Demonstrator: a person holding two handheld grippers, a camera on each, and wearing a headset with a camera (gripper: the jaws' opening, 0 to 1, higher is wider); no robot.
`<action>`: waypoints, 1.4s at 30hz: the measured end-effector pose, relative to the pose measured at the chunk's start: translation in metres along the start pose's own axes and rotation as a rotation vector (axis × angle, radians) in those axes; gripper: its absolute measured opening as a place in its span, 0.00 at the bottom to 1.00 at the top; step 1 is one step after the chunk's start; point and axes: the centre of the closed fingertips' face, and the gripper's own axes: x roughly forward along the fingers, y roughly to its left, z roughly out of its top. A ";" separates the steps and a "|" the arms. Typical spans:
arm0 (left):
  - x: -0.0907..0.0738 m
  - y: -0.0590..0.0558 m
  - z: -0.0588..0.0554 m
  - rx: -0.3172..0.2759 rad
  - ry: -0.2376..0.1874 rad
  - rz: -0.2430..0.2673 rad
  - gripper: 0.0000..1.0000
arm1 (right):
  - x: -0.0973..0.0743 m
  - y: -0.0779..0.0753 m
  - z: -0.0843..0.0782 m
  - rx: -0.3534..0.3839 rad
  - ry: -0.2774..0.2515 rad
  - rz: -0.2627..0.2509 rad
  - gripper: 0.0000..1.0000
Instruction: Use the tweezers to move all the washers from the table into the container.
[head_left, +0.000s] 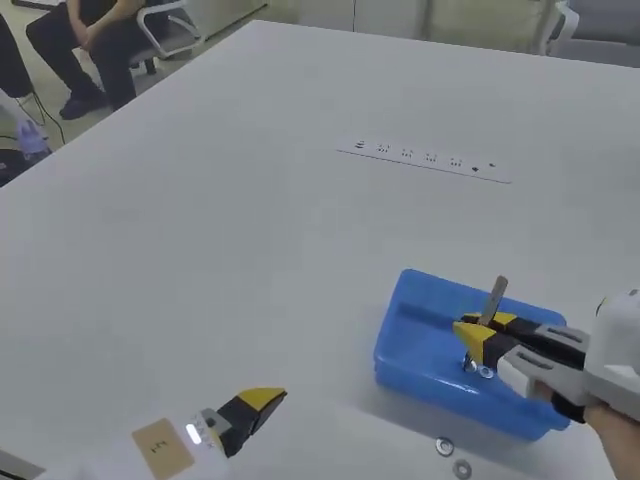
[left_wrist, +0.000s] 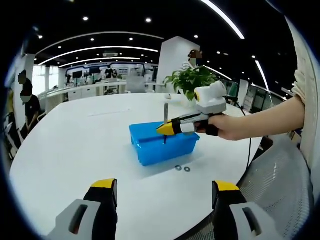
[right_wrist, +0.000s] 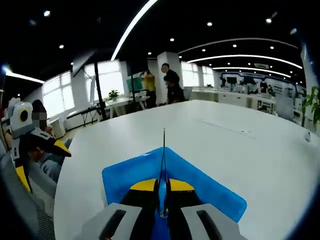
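A blue container (head_left: 420, 345) stands near the table's front edge. Above it my right gripper (head_left: 468, 332) is shut on metal tweezers (head_left: 496, 296), whose tips point down inside the container, close to a small washer (head_left: 485, 372) there. In the right gripper view the tweezers (right_wrist: 163, 150) stick out between the shut jaws (right_wrist: 162, 187) over the container (right_wrist: 210, 195). Two washers (head_left: 445, 447) (head_left: 462, 468) lie on the table in front of the container. My left gripper (head_left: 272, 398) hovers open to the left, holding nothing; its view shows its jaws (left_wrist: 165, 187), the container (left_wrist: 150, 150) and both washers (left_wrist: 178, 168).
A flush power-socket strip (head_left: 425, 160) sits in the white table (head_left: 200, 230) beyond the container. People sit on chairs (head_left: 90, 40) at the far left corner. A potted plant (left_wrist: 192, 80) stands behind the table.
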 end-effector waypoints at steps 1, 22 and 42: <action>0.000 0.000 0.000 0.000 0.000 0.001 0.78 | 0.000 0.000 -0.001 -0.001 0.000 0.003 0.04; 0.000 0.001 0.000 0.003 -0.007 -0.002 0.78 | -0.035 0.031 0.060 0.088 -0.253 0.074 0.04; 0.000 -0.003 -0.001 0.005 0.000 -0.024 0.79 | -0.049 0.070 -0.020 0.170 -0.083 0.120 0.04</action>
